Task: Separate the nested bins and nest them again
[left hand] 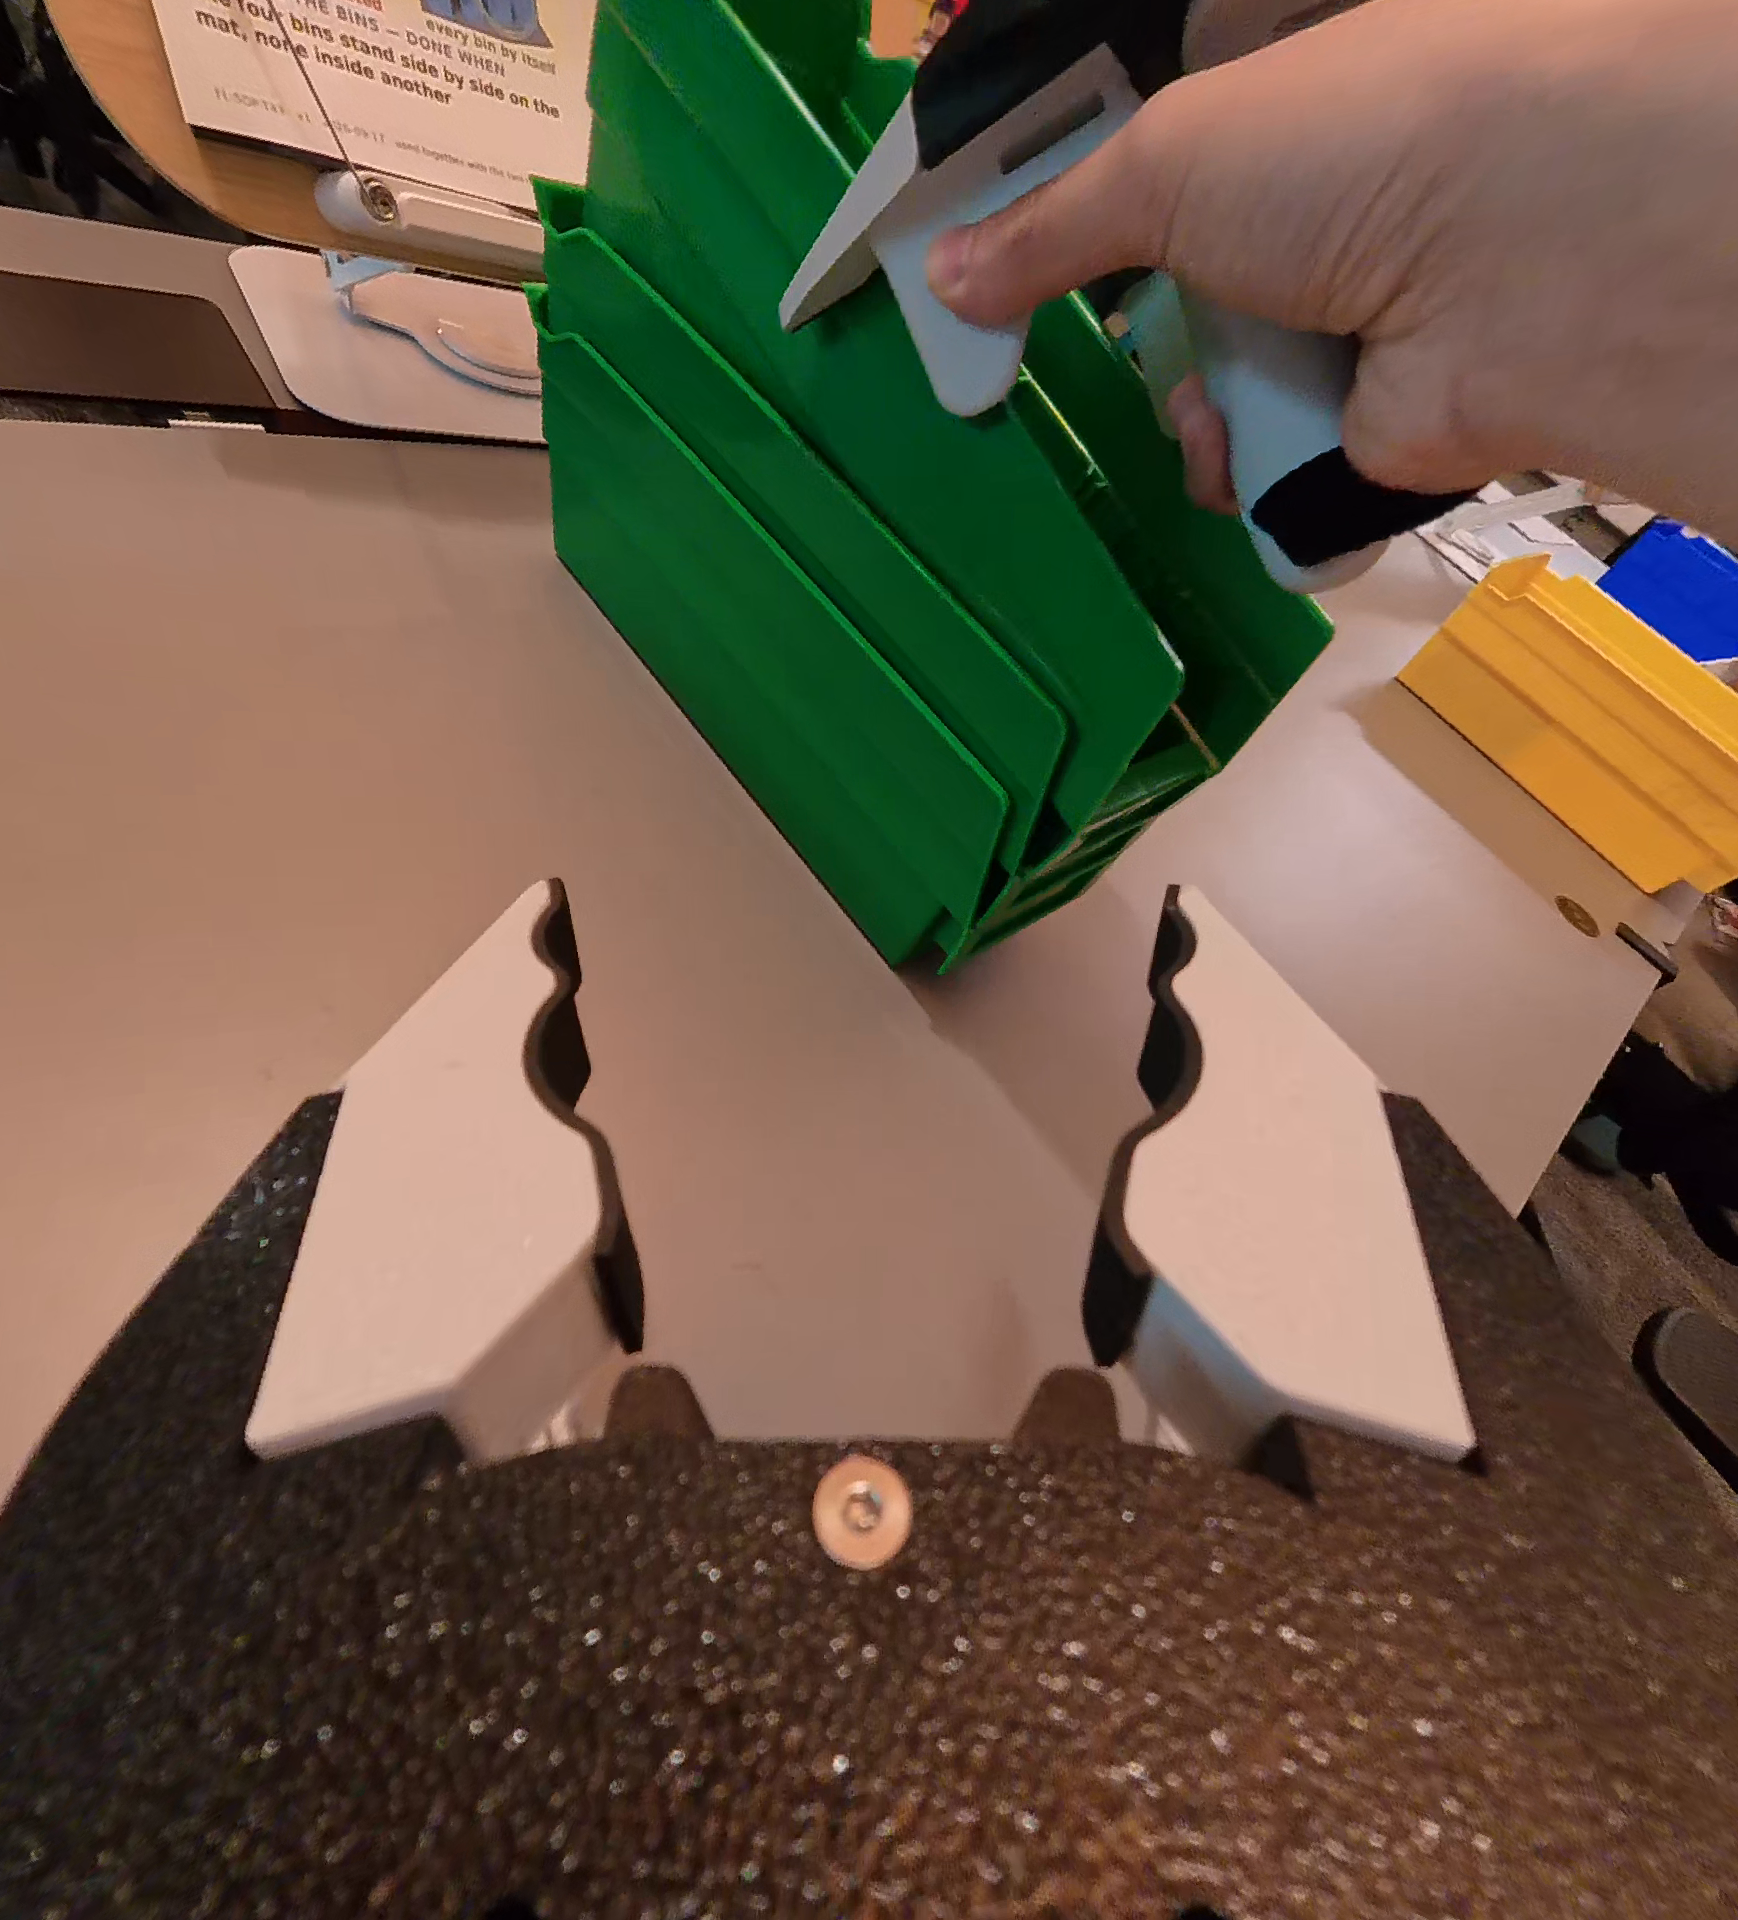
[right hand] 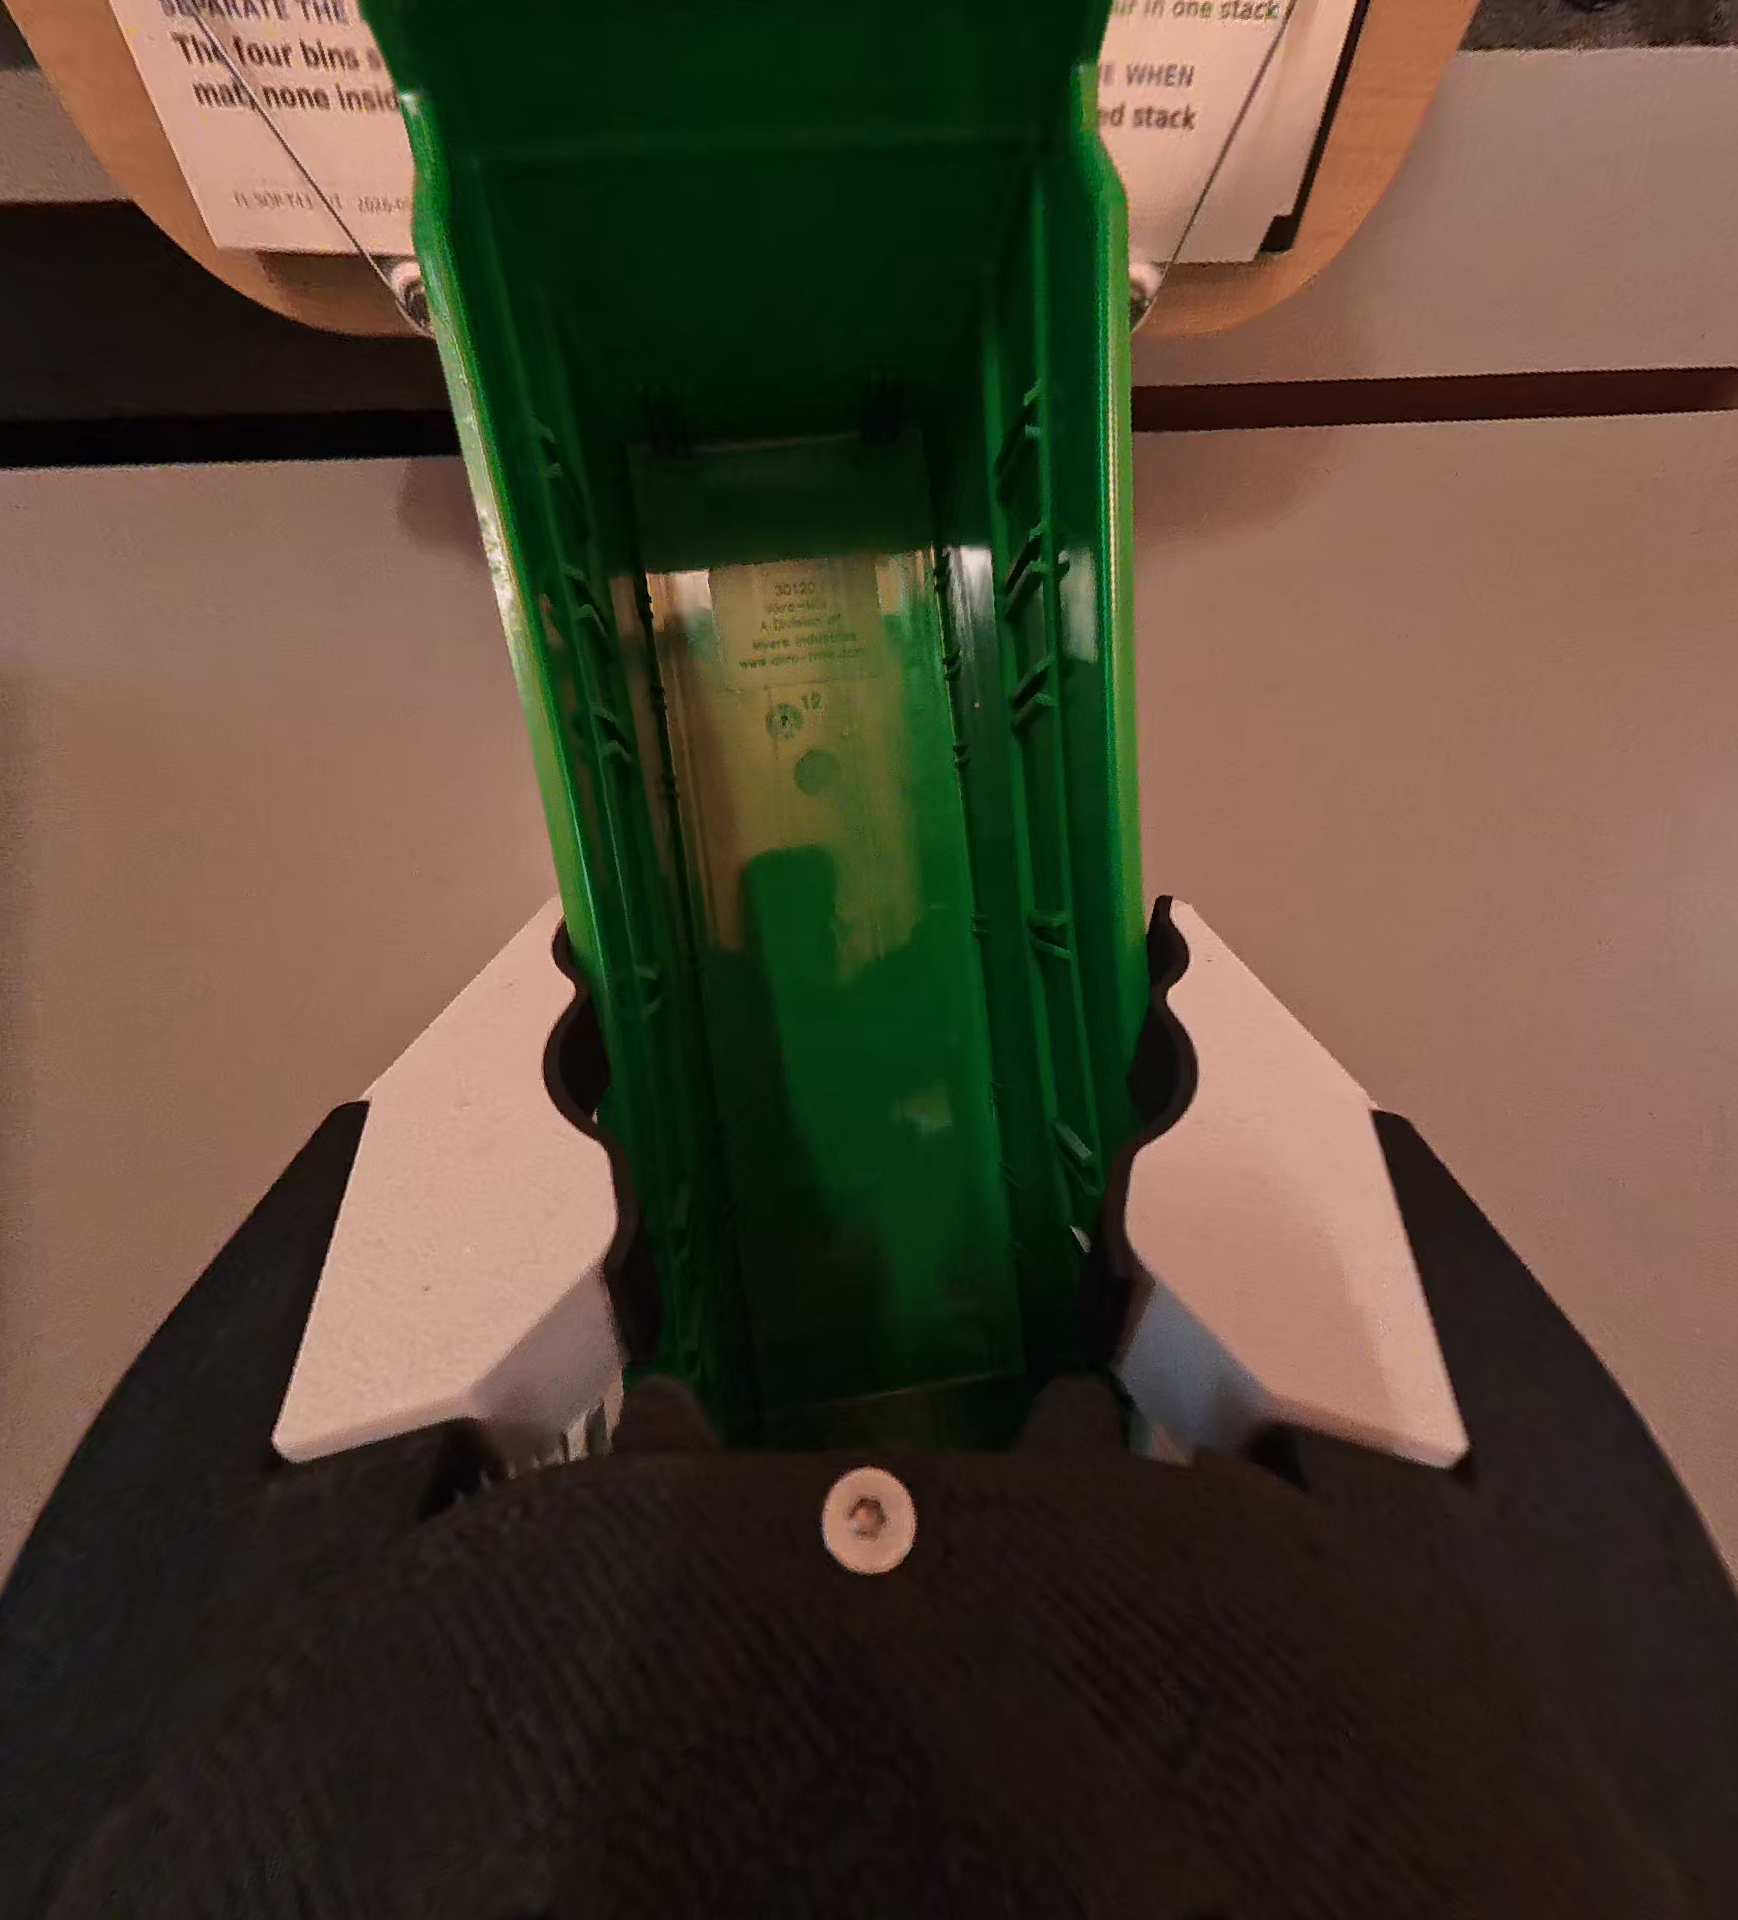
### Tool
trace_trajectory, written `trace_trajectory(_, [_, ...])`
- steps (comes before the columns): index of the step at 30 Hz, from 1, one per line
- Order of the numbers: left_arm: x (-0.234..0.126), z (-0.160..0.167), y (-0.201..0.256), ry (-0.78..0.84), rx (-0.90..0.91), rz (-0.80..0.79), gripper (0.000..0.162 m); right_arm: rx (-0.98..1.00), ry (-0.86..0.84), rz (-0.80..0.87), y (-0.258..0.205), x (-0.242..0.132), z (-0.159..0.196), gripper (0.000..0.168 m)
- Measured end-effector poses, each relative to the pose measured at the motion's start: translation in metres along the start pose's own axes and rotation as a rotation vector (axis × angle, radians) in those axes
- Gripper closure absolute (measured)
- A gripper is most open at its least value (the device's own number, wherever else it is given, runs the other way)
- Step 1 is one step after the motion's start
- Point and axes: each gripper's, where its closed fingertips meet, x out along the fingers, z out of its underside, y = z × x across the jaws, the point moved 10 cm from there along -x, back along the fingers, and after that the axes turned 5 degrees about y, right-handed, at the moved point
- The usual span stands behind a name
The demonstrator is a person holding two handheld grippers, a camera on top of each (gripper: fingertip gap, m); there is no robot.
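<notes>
Step in hand looks like the separating half: the stack of nested green bins [left hand: 844, 582] sits on the grey table [left hand: 169, 727], tilted, only its low front corner seeming to touch near the table's middle, and the innermost green bin [right hand: 823, 727] is the one gripped. I count about four shells by the stepped side walls, rims offset like a fanned deck; exact count is a judgement. The right gripper [right hand: 865, 1122] is clamped across that top bin's walls, both pads hard against green plastic, looking straight down its glossy floor with moulded ribs along the sides. In the left wrist view the same gripper shows farther off, held in a hand [left hand: 1416, 260] above the stack. The left gripper [left hand: 860, 1122] is spread wide with nothing between its fingers, hovering over bare table just short of the stack's low corner. Next move probably needs the left to pin the outer bins so the right can pull the inner one free; otherwise the whole stack lifts together. A yellow bin [left hand: 1592, 738] sits well apart at the table's right edge.
</notes>
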Motion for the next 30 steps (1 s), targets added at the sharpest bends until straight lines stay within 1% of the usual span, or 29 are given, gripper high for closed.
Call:
trace_trajectory(4, [-0.001, 0.000, -0.003, 0.001, -0.006, -0.003, 0.054, -0.033, -0.062, -0.015, -0.003, 0.006, -0.002, 0.061])
trace_trajectory(17, [0.002, 0.004, -0.013, -0.014, -0.030, -0.019, 0.054, -0.056, -0.164, -0.032, -0.002, 0.027, -0.006, 0.049])
trace_trajectory(20, [0.001, 0.003, -0.013, -0.010, -0.024, -0.025, 0.054, -0.070, -0.185, -0.031, -0.003, 0.030, -0.007, 0.043])
trace_trajectory(22, [0.000, 0.003, -0.015, -0.011, -0.024, -0.035, 0.054, -0.119, -0.227, -0.019, -0.007, 0.031, -0.007, 0.038])
trace_trajectory(23, [0.000, 0.003, -0.016, -0.013, -0.025, -0.036, 0.054, -0.167, -0.221, -0.018, -0.010, 0.029, -0.008, 0.034])
trace_trajectory(26, [-0.001, 0.003, -0.018, -0.012, -0.024, -0.046, 0.054, -0.282, -0.146, -0.084, -0.015, 0.017, -0.015, 0.038])
trace_trajectory(28, [-0.002, 0.003, -0.019, -0.012, -0.022, -0.059, 0.054, -0.284, -0.063, -0.141, -0.013, 0.004, -0.021, 0.043])
trace_trajectory(30, [-0.005, 0.002, -0.021, -0.011, -0.017, -0.073, 0.053, -0.274, 0.018, -0.229, -0.008, -0.011, -0.026, 0.043])
